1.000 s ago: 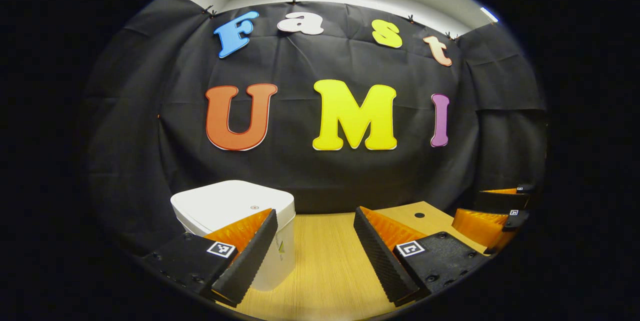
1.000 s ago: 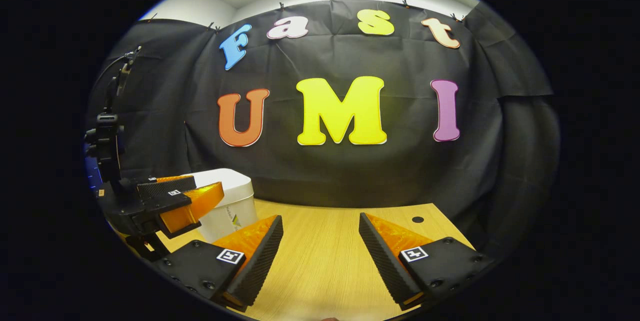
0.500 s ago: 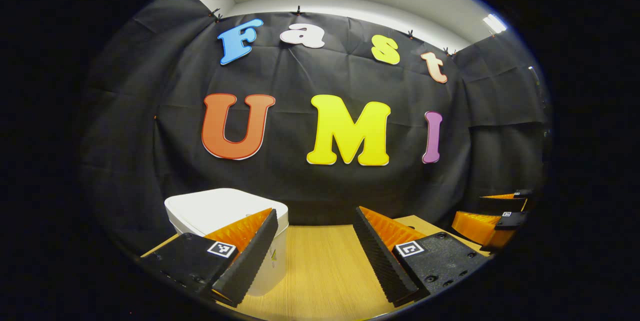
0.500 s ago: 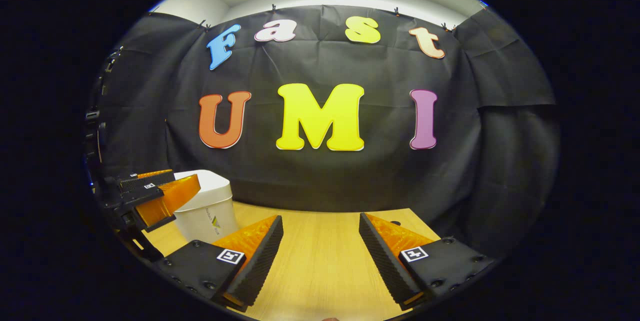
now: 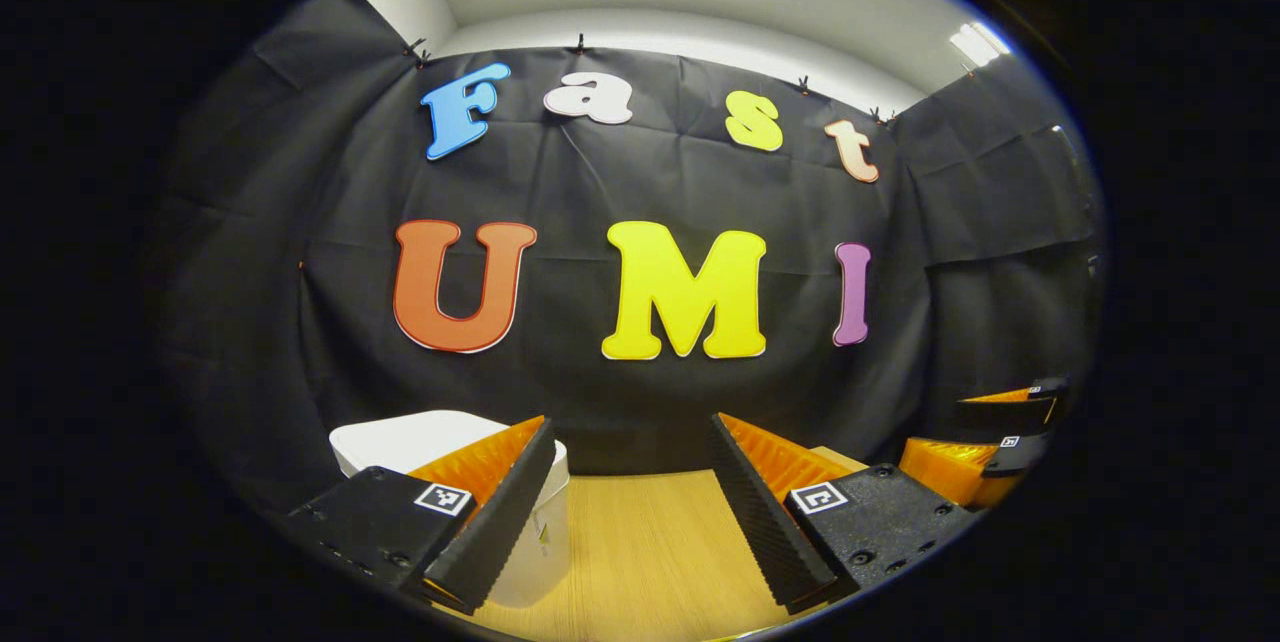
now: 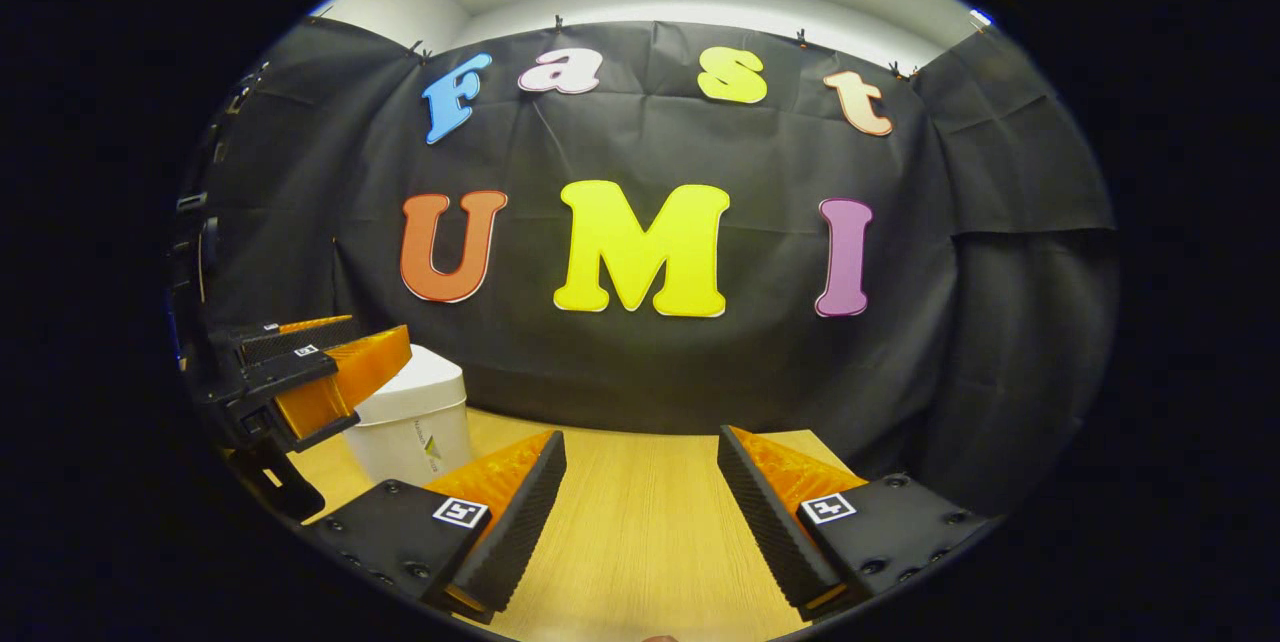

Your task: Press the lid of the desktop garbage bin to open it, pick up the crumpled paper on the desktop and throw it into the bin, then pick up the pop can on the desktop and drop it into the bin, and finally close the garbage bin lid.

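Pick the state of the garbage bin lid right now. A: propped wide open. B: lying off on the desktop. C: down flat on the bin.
C: the white lid sits flat and closed on the garbage bin, with both grippers open and empty.

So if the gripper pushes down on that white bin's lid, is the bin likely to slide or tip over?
The white bin looks squat and broad with a wide flat lid, so a downward press probably won't tip it. It seems to be thin plastic, likely light, and stands on a smooth wooden desktop, so an off-centre or slanted push could make it slide.
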A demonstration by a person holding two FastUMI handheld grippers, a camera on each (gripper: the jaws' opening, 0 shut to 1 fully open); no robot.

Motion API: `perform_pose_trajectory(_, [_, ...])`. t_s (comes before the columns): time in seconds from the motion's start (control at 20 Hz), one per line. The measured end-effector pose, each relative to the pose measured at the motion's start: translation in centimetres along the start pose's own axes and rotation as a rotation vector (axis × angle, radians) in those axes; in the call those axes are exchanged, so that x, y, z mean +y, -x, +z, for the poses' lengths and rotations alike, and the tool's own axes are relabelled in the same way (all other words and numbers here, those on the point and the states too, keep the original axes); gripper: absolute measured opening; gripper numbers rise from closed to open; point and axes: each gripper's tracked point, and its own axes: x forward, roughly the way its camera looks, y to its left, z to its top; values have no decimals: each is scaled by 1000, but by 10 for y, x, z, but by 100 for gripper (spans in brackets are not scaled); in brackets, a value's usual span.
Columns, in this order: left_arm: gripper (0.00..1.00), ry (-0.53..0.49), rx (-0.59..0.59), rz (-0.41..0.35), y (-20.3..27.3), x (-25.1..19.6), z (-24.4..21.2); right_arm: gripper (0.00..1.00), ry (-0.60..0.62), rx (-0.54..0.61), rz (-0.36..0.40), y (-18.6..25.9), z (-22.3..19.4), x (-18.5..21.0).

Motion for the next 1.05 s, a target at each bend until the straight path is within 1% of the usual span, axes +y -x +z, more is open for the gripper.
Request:
perform_pose_trajectory(0.2, [99, -8, 8, 1, 2, -4, -1, 97, -2, -18, 17, -1, 4, 3])
perform_pose_trajectory(0.25, [99, -11, 10, 2, 3, -4, -2, 94, -4, -21, 20, -2, 4, 3])
perform_pose_trajectory(0.45, [99, -27, 13, 9, 4, -6, -4, 94, -16, -23, 27, -5, 3, 2])
perform_pose_trajectory(0.65, [99, -30, 4, 15, 2, -5, 0, 94, -22, -24, 27, -7, 3, 0])
perform_pose_trajectory(0.7, [99, -29, -1, 17, 2, -4, 1, 97, -23, -26, 27, -6, 3, -2])
perform_pose_trajectory(0.75, [99, -29, -4, 18, 2, -5, 1, 94, -24, -29, 25, -7, 5, -4])
perform_pose_trajectory(0.8, [99, -28, -7, 20, 2, -4, 2, 97, -26, -31, 22, -6, 6, -5])
perform_pose_trajectory(0.9, [99, -25, -15, 21, 1, -4, 6, 97, -27, -33, 18, -7, 6, -7])
perform_pose_trajectory(0.95, [99, -24, -16, 19, 0, -5, 5, 94, -25, -33, 16, -8, 6, -8])
perform_pose_trajectory(1.05, [99, -26, -18, 18, 1, -6, 6, 94, -26, -35, 15, -7, 7, -10])
